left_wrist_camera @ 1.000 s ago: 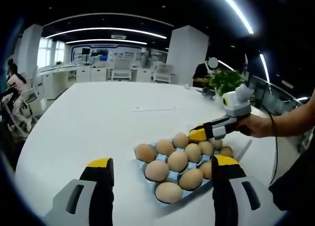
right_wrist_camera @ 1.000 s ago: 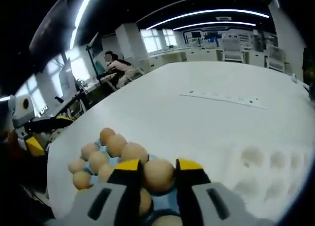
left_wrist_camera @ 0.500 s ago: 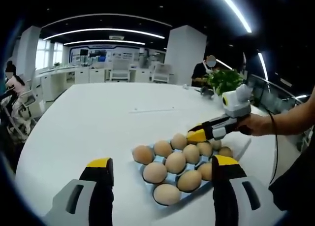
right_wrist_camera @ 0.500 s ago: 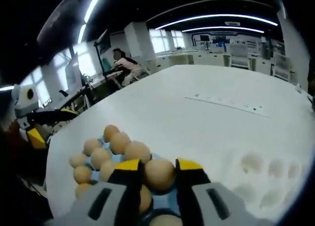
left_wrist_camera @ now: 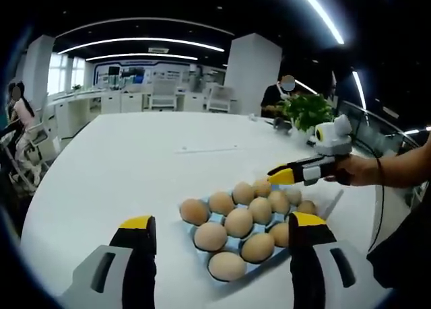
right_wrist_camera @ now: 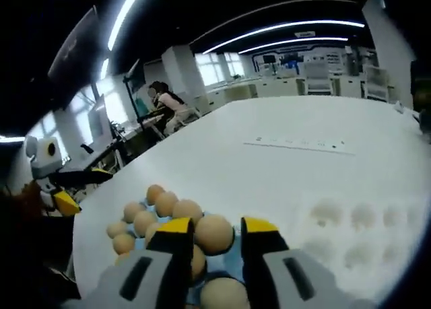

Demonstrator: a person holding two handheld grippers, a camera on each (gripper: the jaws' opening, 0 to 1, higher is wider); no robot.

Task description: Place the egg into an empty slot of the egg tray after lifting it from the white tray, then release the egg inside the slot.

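Right tool grips an egg over the blue egg tray: placing step.
Jaws are narrow, closed on the egg, which sits just above the tray's near slots among other eggs; next, I judge, it must lower into an empty slot, then spread the jaws. Left tool hangs wide and empty over the counter. Beyond, the white tray lies on the counter.

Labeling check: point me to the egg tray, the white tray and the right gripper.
egg tray (left_wrist_camera: 237, 245): left gripper view, blue base between eggs.
white tray (right_wrist_camera: 363, 238): right gripper view, dimpled top.
right gripper (right_wrist_camera: 214, 236): right gripper view, between jaws.
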